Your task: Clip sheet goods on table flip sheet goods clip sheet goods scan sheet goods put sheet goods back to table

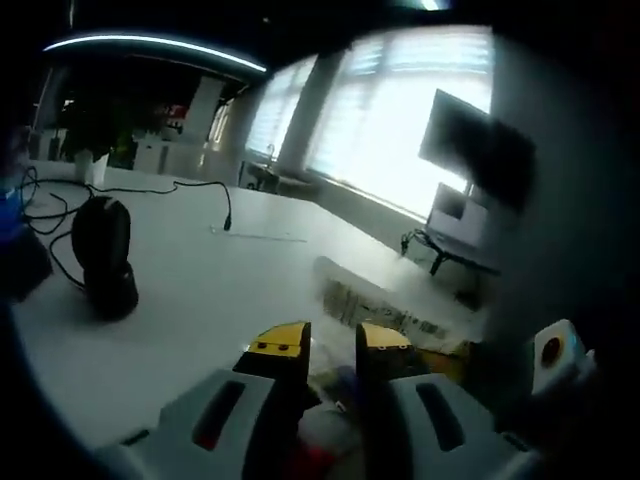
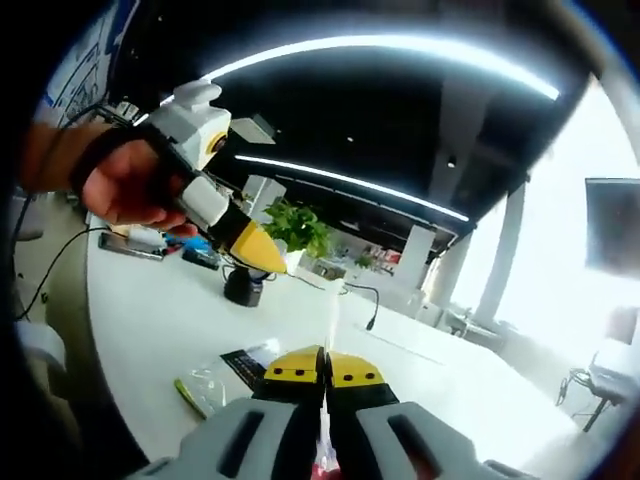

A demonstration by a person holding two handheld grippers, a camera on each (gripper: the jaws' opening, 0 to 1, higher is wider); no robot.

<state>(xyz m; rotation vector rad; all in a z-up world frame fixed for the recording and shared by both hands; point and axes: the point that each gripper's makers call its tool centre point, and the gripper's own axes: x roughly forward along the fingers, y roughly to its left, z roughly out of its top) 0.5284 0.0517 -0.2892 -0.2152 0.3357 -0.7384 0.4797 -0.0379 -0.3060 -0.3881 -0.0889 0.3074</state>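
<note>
In the right gripper view, my right gripper [image 2: 325,368] is shut on a thin clear packet [image 2: 331,318], seen edge-on and rising from between the jaws. In the left gripper view the same packet [image 1: 385,308] shows blurred, with barcode print, past the tips of my left gripper [image 1: 333,343]. That gripper's jaws stand a little apart and I see nothing gripped between them. A hand holds the left gripper [image 2: 262,256] up at the left, apart from the packet. The right gripper's white body [image 1: 553,352] shows at the lower right. A black scanner [image 1: 105,262] [image 2: 243,285] stands on the white table [image 1: 220,290].
Another clear packet [image 2: 228,372] with a dark card and a green item lies on the table [image 2: 150,310] near its front. Black cables [image 1: 190,186] run across the far side. A potted plant [image 2: 300,228] stands behind the scanner. Bright windows and a monitor [image 1: 470,150] are beyond the table.
</note>
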